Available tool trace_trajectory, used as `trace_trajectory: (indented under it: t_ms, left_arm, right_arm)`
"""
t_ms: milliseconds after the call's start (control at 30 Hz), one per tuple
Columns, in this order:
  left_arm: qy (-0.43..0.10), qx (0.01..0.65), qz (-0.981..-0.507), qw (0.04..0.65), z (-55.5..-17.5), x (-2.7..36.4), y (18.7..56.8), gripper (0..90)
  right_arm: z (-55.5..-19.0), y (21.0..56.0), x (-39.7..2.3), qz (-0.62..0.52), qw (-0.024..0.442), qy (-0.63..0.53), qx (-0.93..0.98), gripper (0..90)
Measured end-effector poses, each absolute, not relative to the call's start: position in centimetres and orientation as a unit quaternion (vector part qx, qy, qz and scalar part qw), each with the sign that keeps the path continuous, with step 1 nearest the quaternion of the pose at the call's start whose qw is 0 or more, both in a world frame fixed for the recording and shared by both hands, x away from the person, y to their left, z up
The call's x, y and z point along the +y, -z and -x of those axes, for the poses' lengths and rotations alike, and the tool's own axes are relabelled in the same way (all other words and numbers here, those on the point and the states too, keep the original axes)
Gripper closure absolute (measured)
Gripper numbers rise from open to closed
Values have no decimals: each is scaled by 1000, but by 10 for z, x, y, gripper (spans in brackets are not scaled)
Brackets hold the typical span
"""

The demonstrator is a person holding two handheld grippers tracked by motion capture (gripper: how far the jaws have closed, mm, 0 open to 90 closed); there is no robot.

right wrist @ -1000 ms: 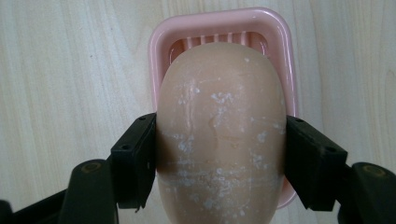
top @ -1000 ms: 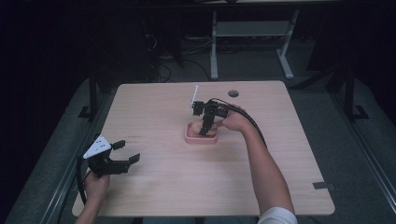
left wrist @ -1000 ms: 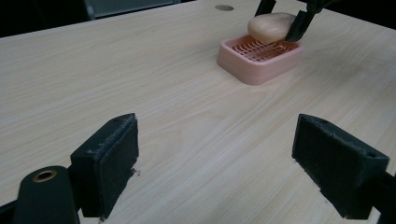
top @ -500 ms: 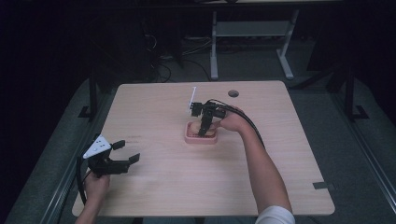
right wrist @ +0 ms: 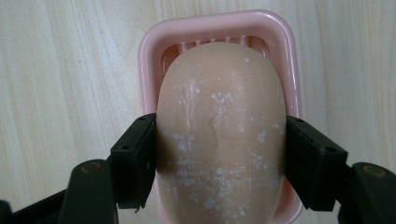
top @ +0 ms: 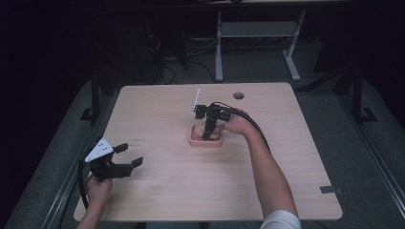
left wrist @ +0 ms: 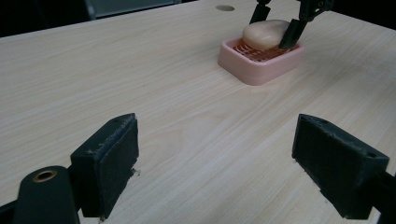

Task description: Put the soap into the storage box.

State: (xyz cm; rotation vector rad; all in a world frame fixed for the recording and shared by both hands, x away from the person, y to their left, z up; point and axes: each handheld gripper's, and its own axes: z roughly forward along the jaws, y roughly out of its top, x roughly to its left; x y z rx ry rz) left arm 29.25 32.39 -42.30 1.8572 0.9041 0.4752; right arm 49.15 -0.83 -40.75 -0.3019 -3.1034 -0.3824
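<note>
A pale peach soap bar [right wrist: 219,126] lies in a pink soap dish [right wrist: 149,56] near the middle of the table. My right gripper [top: 207,135] points straight down into the dish [top: 193,141], and its two black jaws press against the long sides of the bar. From the left gripper view, the soap [left wrist: 264,35] rests on the dish's ribbed floor [left wrist: 261,70] with the right gripper [left wrist: 275,28] astride it. My left gripper [top: 131,153] hovers open over bare wood near the table's front left, with nothing between its pads [left wrist: 109,158].
A round cable hole [top: 238,95] sits in the tabletop [top: 167,186] behind the dish. A dark tape strip [top: 331,189] marks the front right corner. A metal frame [top: 218,47] stands on the floor beyond the far edge.
The right gripper has come down and slightly forward into the dish, so its jaws now flank the soap. The left gripper has stayed put.
</note>
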Motion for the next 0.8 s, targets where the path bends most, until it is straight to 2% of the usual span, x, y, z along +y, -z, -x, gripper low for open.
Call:
trace_trajectory:
  t_ms: [800]
  left_arm:
    - [-196,373,-764,489,-292,324,423,143]
  right_arm:
    - [-491,408,-7,96,-1,122,-988,318]
